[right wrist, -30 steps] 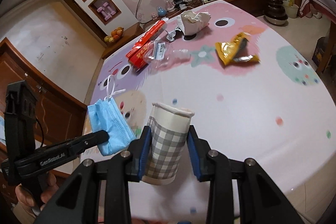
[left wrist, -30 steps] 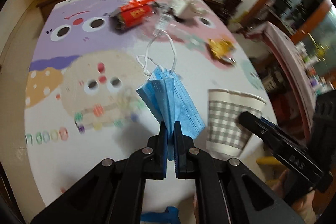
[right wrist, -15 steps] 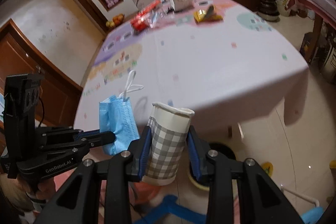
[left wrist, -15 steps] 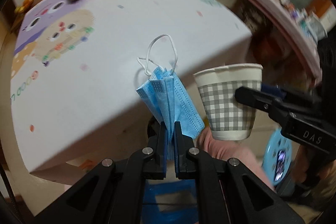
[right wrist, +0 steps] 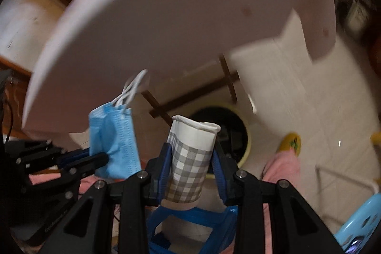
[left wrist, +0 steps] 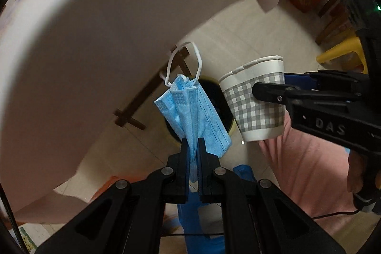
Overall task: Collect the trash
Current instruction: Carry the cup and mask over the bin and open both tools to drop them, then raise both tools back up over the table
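Face mask (left wrist: 190,111) pinched in left hand-held gripper (left wrist: 193,146), checked paper cup (right wrist: 193,158) clamped in right hand-held gripper (right wrist: 191,166), both below desk (left wrist: 95,39) edge over floor bin (right wrist: 240,132); drop-off step, next release the 2 items above its opening.

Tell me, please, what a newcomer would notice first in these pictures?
The blue mask pinched in the left gripper and the checked cup clamped in the right gripper, side by side. Below them a dark bin stands on the floor, under the table.
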Tool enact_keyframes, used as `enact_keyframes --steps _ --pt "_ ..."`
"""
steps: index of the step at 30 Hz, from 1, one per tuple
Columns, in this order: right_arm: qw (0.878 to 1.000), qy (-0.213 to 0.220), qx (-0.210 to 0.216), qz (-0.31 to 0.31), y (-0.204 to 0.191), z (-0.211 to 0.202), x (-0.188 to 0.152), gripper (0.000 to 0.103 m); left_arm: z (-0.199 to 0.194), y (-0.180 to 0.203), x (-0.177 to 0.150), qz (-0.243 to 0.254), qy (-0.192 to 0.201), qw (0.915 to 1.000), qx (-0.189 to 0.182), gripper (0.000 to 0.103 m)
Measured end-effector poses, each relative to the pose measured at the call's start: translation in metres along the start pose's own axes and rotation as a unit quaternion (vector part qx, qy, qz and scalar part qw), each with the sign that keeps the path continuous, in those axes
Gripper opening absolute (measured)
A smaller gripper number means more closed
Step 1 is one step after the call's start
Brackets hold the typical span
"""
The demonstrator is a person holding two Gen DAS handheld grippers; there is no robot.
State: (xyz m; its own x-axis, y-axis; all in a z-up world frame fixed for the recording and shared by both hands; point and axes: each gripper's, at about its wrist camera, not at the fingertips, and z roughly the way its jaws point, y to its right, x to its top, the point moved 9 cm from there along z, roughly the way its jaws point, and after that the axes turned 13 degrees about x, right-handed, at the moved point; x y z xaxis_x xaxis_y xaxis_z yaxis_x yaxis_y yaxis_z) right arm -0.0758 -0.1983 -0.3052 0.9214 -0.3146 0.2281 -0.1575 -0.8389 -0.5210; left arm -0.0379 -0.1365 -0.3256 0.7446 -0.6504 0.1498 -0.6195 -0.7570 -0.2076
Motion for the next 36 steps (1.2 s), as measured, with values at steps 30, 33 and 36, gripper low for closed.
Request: enact_keyframes --steps 30,33,36 --pt "0.991 -0.077 0.004 0.110 0.095 0.140 -0.021 0.049 0.104 0.014 0.017 -0.006 -0.062 0.9974 0.037 0.061" --pt "0.991 -0.067 0.008 0.111 0.091 0.135 -0.019 0.049 0.097 0.008 0.015 -0.025 -0.058 0.9976 0.028 0.061" --pt "0.992 -0.054 0.016 0.113 0.084 0.125 -0.016 0.049 0.087 0.007 0.013 -0.031 -0.049 0.9981 0.021 0.061"
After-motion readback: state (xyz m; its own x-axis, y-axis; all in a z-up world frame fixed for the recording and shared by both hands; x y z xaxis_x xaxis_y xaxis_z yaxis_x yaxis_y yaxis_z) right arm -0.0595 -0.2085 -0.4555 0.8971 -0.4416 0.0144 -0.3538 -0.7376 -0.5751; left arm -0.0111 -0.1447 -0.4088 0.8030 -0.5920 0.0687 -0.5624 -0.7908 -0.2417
